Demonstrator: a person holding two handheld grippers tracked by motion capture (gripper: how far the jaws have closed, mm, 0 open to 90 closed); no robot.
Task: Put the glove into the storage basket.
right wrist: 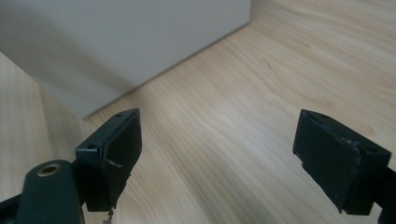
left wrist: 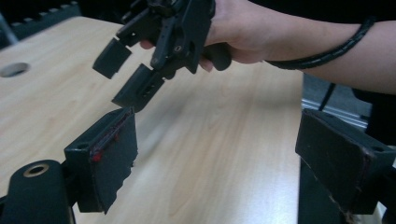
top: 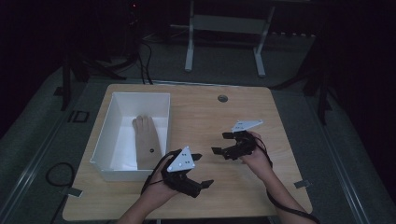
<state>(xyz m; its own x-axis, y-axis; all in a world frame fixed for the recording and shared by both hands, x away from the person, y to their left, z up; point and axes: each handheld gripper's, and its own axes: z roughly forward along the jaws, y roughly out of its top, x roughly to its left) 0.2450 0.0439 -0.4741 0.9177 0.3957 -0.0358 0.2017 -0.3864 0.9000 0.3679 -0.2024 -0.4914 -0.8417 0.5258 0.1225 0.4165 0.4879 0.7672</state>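
Observation:
A white open box (top: pixel 105 126) stands on the left part of the wooden table (top: pixel 233 112). Inside it lies a flat brown piece (top: pixel 146 140) with a rounded far end and a small dark dot. My left gripper (top: pixel 203 169) hovers just right of the box's near corner, open, with nothing between its jaws (left wrist: pixel 224 158). My right gripper (top: pixel 220 143) is open near the table's middle and points left toward the box. In the right gripper view the box's white wall (right wrist: pixel 121 42) sits beyond the empty right gripper (right wrist: pixel 219 154). The left gripper view shows the right gripper (left wrist: pixel 133 72) farther off, held in a hand.
A round cable hole (top: pixel 222 98) sits in the table's far edge, also seen as the hole (left wrist: pixel 14 70). A white desk frame (top: pixel 189 44) stands on the dark floor behind. Cables (top: pixel 56 170) lie on the floor at left. The room is dim.

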